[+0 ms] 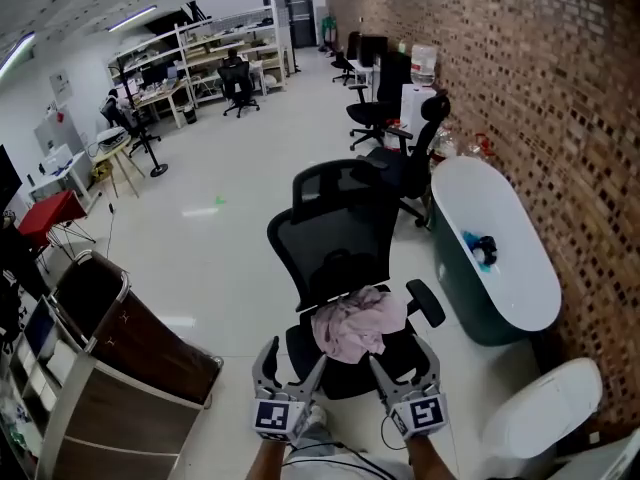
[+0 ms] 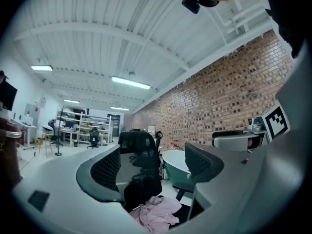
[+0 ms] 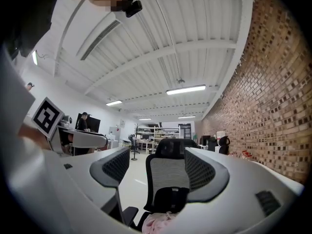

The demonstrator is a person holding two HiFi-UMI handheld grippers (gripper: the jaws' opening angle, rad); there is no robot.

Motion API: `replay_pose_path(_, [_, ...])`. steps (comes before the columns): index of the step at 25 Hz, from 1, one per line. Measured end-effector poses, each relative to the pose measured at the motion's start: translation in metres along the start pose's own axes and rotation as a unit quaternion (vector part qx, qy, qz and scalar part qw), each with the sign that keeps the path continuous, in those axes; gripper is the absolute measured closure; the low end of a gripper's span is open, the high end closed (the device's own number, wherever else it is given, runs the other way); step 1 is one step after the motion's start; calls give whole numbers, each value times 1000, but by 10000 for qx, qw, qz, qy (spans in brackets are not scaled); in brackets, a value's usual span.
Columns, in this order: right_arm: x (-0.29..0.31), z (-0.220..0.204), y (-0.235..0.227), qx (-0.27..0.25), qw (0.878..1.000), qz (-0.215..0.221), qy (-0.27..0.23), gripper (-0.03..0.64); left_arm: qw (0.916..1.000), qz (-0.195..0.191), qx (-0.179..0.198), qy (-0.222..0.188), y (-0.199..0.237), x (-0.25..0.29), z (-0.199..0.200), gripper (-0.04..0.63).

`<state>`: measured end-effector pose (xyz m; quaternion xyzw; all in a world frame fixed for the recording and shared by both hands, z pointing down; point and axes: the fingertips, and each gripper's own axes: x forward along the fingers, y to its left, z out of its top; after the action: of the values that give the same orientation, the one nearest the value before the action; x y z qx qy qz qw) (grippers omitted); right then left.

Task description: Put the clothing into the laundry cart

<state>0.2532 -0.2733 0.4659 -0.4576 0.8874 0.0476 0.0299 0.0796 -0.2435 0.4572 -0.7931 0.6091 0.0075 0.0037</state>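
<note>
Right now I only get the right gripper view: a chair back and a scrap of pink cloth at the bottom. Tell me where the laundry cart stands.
Observer: The laundry cart stands on the floor to your left, apart from the office chair.
Operator: Report the left gripper.
Observer: The left gripper has its jaws apart and grips nothing; the pink clothing lies lower, beyond them.
Operator: Say how the cloth lies.
Observer: It is bunched in one heap on the seat, between the left gripper and the right gripper.
</note>
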Motion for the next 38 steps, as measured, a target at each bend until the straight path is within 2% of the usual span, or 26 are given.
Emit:
replay_pose_path(3, [39,1,-7,-82,9998,-203,-38,249,9992,-301,236,-104,28,31,0,206])
replay_pose_path(7, [93,7,-16,-106,9980,-607,-168,242,9988,-434,-54,-230,70,66,13,206])
replay_pose_path(10, [126,1,-5,-80,9986,-510,-115,241,9982,-479,-168,-333,99,81,13,206])
replay_pose_path(15, [152,-16,11,-41,9994,-261,207,239,9935,-687,-650,-637,125,104,6,216])
replay_pose_path(18, [151,-29,12,-104,9991,-176,384,239,9940,-820,-622,-359,119,115,-13,216])
replay_pose_path(22, [167,-58,-12,-8,9987,-127,490,239,9950,-904,-403,-113,114,151,-34,216])
replay_pose_path(26, [173,-110,-32,-29,9941,93,1076,239,9926,-1117,-196,428,89,179,-81,216])
replay_pose_path(30, [170,-198,-43,508,9775,246,2033,189,9874,-1131,-401,1032,77,192,-136,215])
replay_pose_path(34, [165,-288,-44,969,9496,434,2948,166,9800,-1101,-300,1633,81,203,-198,209])
replay_pose_path(35, [162,-316,-45,1081,9396,534,3204,118,9772,-1098,-254,1798,82,205,-216,207])
replay_pose_path(36, [161,-346,-46,1160,9281,654,3478,18,9748,-1075,-234,1940,83,209,-232,204])
replay_pose_path(37, [160,-374,-47,1164,9160,777,3760,-18,9725,-1075,-183,2058,84,213,-249,193])
replay_pose_path(38, [159,-403,-49,1103,9045,881,4025,-18,9700,-1112,-93,2158,84,216,-265,168])
